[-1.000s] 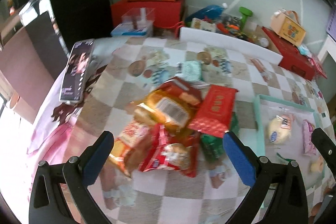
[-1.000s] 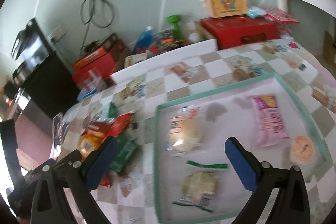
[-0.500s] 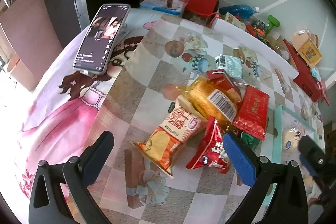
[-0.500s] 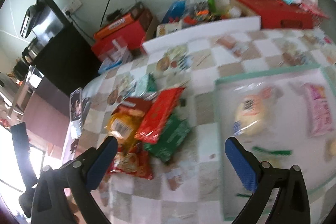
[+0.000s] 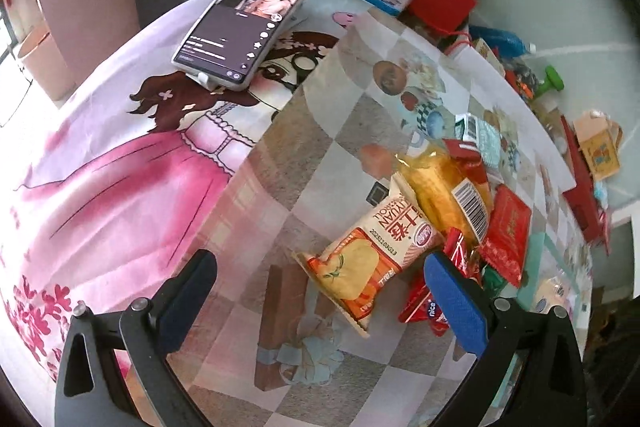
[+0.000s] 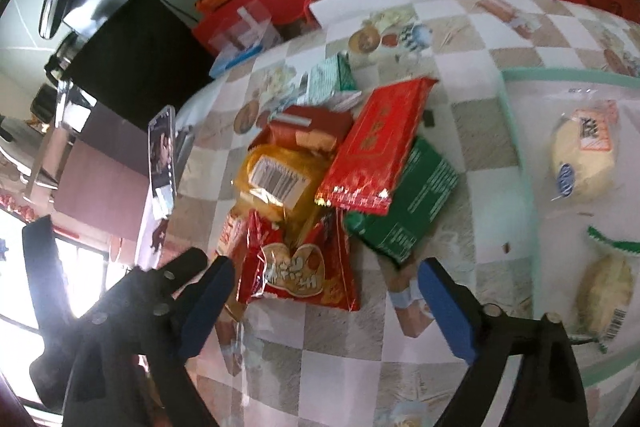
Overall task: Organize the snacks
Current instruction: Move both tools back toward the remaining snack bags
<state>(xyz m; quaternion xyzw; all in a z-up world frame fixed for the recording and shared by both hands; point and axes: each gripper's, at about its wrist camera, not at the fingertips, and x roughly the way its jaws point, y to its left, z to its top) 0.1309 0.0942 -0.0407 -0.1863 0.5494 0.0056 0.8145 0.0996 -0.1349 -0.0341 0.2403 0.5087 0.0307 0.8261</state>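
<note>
I am holding my right gripper over the near end of the snack pile, and its fingers are standing well apart with nothing between the pads, though they have just been closing a little. The red crinkly bag is lying directly ahead of them, its near edge sitting between the two fingers and its long axis running away from me, so I judge that a short drop forward would put the pads on either side of it. My left gripper is hanging just to the left of that same bag, fingers also apart and empty, with the orange biscuit bag lying slantwise ahead of it, nearer its right finger. Of the two, the right is sitting squarer to the red crinkly bag.

The red crinkly bag is glossy, puffed with air and printed with round crackers. Behind it, the yellow bag is showing a barcode, then the flat red packet is leaning over the green packet. To the right of the pile, the mint-rimmed tray on the worktop is holding wrapped buns already.
</note>
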